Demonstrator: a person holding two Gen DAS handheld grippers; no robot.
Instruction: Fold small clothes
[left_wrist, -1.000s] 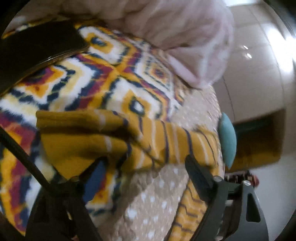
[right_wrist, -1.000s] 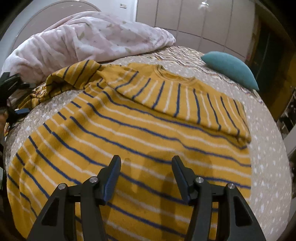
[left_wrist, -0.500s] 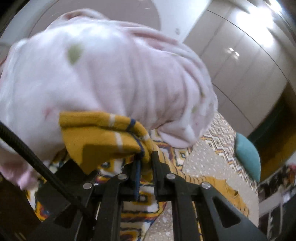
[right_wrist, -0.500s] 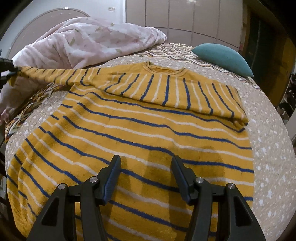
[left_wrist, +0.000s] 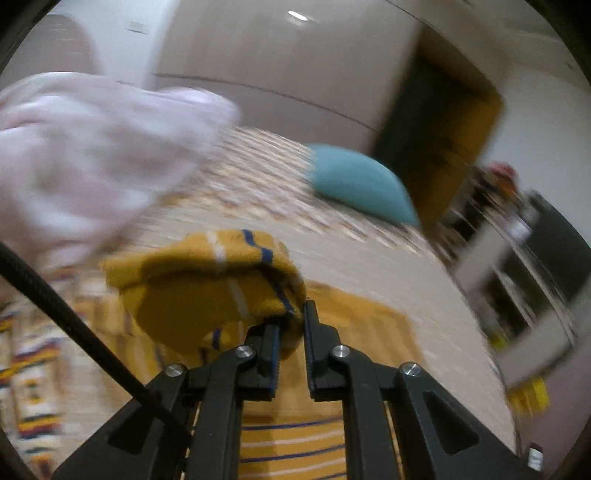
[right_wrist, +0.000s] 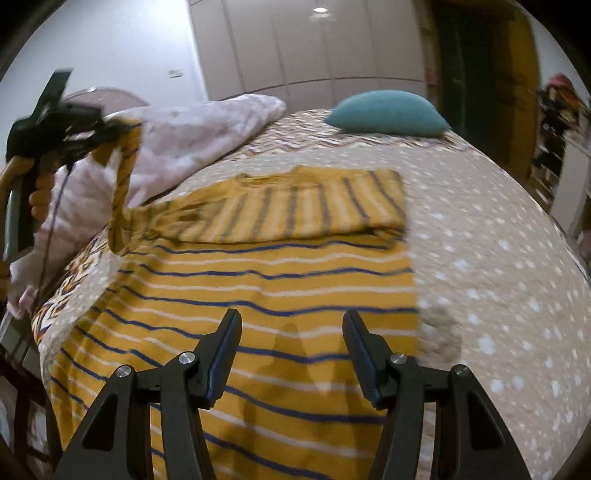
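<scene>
A mustard sweater with blue and white stripes (right_wrist: 280, 266) lies spread on the bed, its right sleeve folded across the chest. My left gripper (left_wrist: 293, 314) is shut on the cuff of the left sleeve (left_wrist: 207, 288) and holds it raised above the bed. In the right wrist view the left gripper (right_wrist: 110, 129) shows at the upper left, the sleeve (right_wrist: 123, 177) hanging from it down to the sweater's shoulder. My right gripper (right_wrist: 291, 325) is open and empty, just above the sweater's lower body.
A rumpled pink blanket (right_wrist: 192, 140) lies at the bed's far left. A teal pillow (right_wrist: 388, 112) sits at the far end. The dotted beige bedspread (right_wrist: 498, 258) is bare to the right of the sweater. Shelves (left_wrist: 517, 280) stand beyond the bed's right side.
My left gripper closed on the sleeve cuff, lifted it off the patterned cover and swung it up and toward the sweater. My right gripper stayed open, shifting slightly over the sweater.
</scene>
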